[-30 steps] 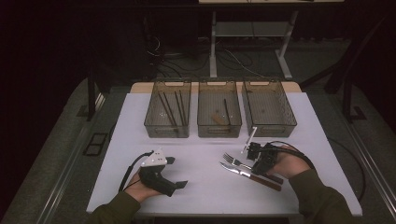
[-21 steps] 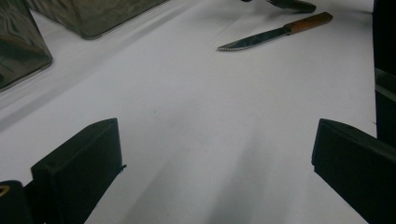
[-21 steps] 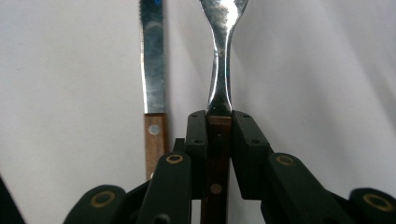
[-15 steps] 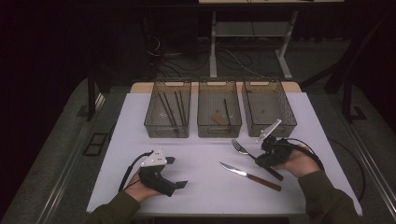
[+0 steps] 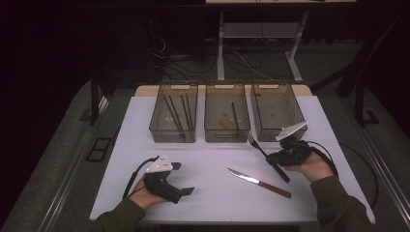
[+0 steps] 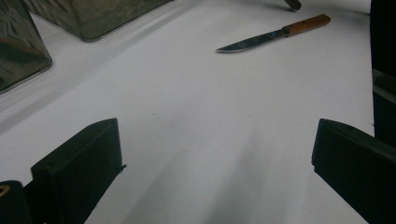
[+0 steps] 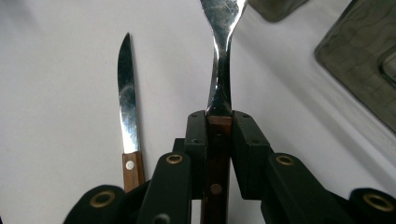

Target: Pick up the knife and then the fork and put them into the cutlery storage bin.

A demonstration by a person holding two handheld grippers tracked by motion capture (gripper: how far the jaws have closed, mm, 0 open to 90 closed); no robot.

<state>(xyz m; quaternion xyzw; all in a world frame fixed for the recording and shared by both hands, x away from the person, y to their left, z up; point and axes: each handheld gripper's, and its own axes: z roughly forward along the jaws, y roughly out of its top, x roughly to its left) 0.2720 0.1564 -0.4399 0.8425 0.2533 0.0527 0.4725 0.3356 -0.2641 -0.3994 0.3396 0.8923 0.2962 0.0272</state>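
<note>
The fork bore no readable mark or writing; its wooden handle, with a brass rivet, sat clamped between the two black jaws of the right gripper, and its steel neck and tines ran straight out ahead of them along the gripper's own line. In the high view the fork lay slanted above the white table, tines up-left toward the gap between the middle bin and the right bin, handle down-right under the right gripper, near the front of the right bin. The jaws were closed tight on the handle, with no gap to either side of the wood. Just beside the fork, a wooden-handled knife lay flat on the table, blade pointing up-left and handle down-right, roughly parallel to the fork and apart from it; in the right gripper view the knife pointed the same way as the fork. The left gripper rested low over the table's near left part, well apart from both, its jaws spread wide with only bare tabletop between them. The left bin held several dark thin sticks.
</note>
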